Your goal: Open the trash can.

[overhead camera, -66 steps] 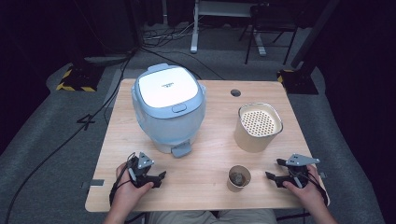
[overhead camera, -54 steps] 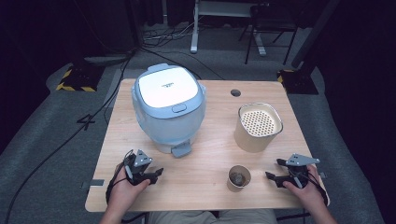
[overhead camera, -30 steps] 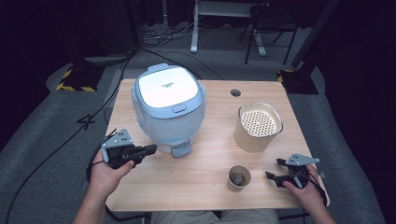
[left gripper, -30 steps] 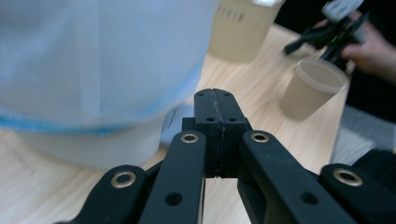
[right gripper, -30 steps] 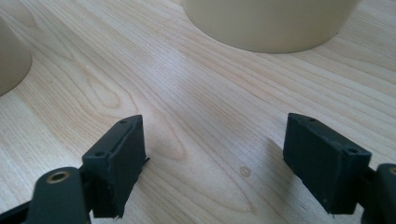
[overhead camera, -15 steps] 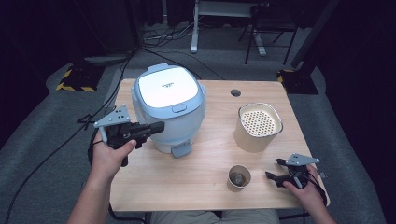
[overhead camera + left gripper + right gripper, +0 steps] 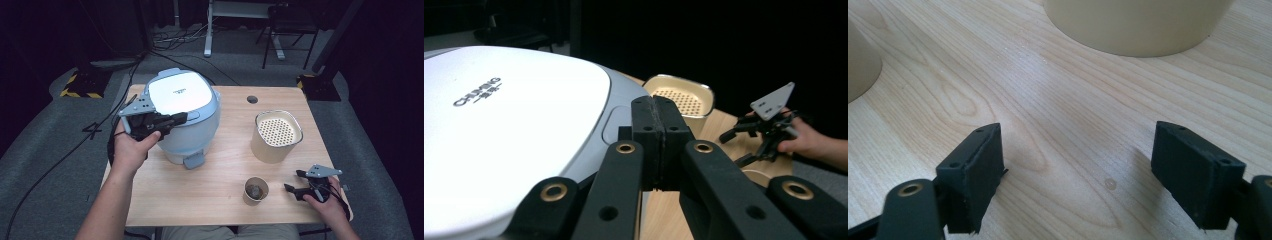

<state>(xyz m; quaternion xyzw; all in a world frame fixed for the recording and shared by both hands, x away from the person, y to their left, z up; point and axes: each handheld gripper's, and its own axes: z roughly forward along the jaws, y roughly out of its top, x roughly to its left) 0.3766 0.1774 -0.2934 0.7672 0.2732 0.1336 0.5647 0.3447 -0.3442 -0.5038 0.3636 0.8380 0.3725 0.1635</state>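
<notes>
A pale blue rice cooker [image 7: 182,117] with a white lid [image 7: 499,130] stands at the table's left middle. My left gripper [image 7: 181,118] is raised over the cooker's front edge, jaws shut with nothing between them; in the left gripper view its fingertips [image 7: 656,112] sit just above the lid's latch button [image 7: 616,122]. My right gripper [image 7: 292,183] rests low on the table near the front right, jaws open and empty [image 7: 1078,170]. A cream pot with a perforated insert [image 7: 277,134] stands at the right. A small paper cup [image 7: 255,190] sits left of the right gripper.
The wooden table [image 7: 220,200] has a cable hole [image 7: 252,99] near its far edge. Cables run over the grey floor at the left. The cream pot's wall [image 7: 1133,25] and the cup's side [image 7: 860,65] lie close ahead of the right gripper.
My left hand has risen from the table's front left and moved forward and right until its shut gripper is over the cooker's front. The right gripper has stayed still.
</notes>
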